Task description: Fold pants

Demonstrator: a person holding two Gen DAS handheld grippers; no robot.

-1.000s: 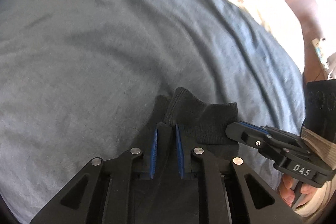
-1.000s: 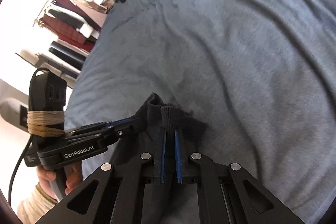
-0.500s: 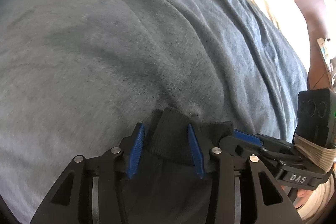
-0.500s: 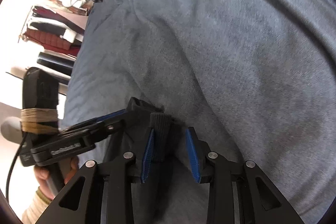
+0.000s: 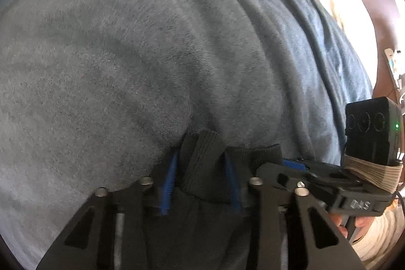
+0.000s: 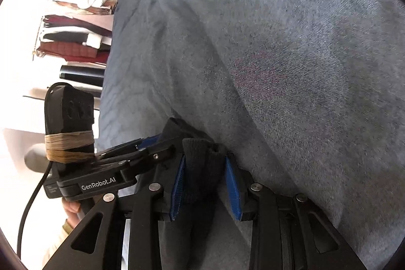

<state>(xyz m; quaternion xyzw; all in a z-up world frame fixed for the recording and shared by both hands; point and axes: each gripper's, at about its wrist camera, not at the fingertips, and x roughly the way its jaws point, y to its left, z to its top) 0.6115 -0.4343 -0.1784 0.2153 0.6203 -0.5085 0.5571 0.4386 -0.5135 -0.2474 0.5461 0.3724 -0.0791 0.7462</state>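
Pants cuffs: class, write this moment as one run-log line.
left tongs: closing, cuff between | right tongs: closing, cuff between | surface: blue blanket

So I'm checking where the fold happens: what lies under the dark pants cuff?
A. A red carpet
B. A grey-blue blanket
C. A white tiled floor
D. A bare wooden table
B: in both wrist views the ribbed cuff rests on a wrinkled grey-blue blanket that fills most of the picture.
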